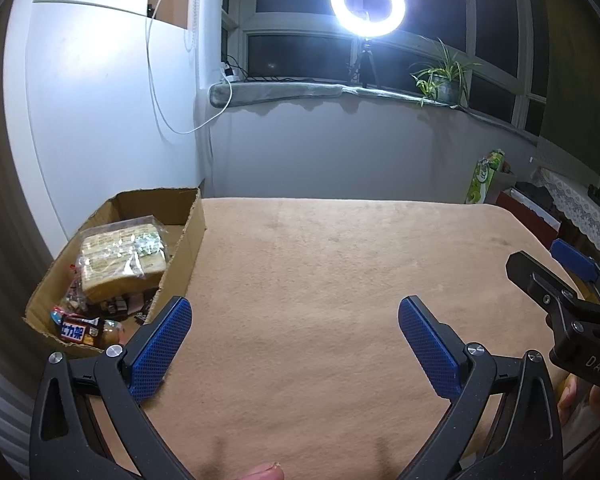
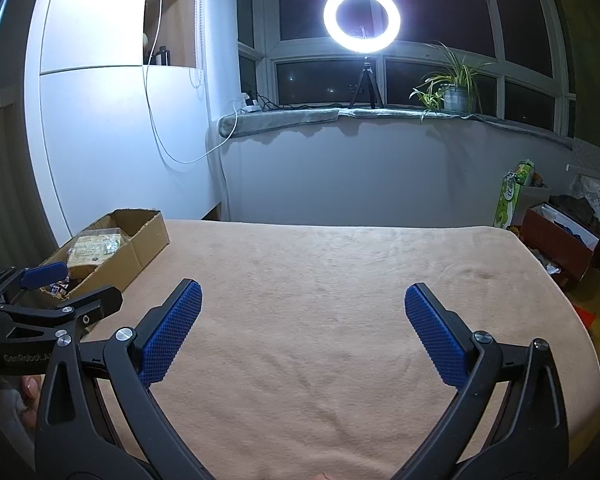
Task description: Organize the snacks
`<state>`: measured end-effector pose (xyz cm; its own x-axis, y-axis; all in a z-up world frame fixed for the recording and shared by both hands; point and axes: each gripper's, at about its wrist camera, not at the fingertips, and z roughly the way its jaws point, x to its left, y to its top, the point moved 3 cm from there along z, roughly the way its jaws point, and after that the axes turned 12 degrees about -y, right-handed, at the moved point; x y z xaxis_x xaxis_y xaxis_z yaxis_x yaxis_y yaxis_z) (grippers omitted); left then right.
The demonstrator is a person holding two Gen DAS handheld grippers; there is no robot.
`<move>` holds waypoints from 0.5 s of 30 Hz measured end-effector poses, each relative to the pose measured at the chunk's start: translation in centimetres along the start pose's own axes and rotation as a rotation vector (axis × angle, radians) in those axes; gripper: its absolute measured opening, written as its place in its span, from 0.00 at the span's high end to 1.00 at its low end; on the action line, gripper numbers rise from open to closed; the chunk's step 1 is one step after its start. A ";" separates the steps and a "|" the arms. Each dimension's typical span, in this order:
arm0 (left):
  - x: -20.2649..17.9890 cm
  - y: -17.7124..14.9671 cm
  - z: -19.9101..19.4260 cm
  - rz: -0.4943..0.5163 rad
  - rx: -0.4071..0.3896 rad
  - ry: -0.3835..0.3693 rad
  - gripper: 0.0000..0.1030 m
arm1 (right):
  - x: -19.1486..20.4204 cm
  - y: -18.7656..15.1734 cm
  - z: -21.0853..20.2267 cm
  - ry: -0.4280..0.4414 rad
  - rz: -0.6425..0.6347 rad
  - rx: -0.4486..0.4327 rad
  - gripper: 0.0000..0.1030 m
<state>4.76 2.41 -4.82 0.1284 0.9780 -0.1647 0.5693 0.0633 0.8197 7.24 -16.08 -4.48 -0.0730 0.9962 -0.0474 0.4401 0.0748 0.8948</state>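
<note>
Both empty grippers, left [image 1: 295, 320] and right [image 2: 303, 307], gape over bare blanket [image 1: 320, 260] beside box [image 1: 188, 240].

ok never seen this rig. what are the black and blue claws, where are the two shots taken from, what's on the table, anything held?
They are two hand-held grippers, one in each of a person's hands, each with a fisheye camera looking forward along its fingers. One picture is from the left gripper, the other from the right gripper. Both are open and hold nothing. Each shows at the edge of the other's view. They hover over a table under a tan cloth. At its left edge stands an open cardboard box holding a bag of sliced bread and small wrapped snacks.
</note>
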 end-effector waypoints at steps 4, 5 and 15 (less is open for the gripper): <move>0.0 0.1 0.0 0.002 0.000 0.000 0.00 | -0.1 0.0 0.0 0.001 0.000 0.000 0.00; 0.0 0.1 0.0 0.001 0.001 0.000 0.00 | -0.1 0.0 0.0 0.002 0.000 0.000 0.00; 0.1 0.1 0.0 -0.001 0.000 0.004 0.00 | 0.0 0.0 0.0 -0.001 0.000 0.001 0.00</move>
<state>4.84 2.46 -4.80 0.1240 0.9787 -0.1635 0.5694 0.0647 0.8195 7.18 -16.06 -4.51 -0.0723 0.9963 -0.0473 0.4407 0.0744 0.8946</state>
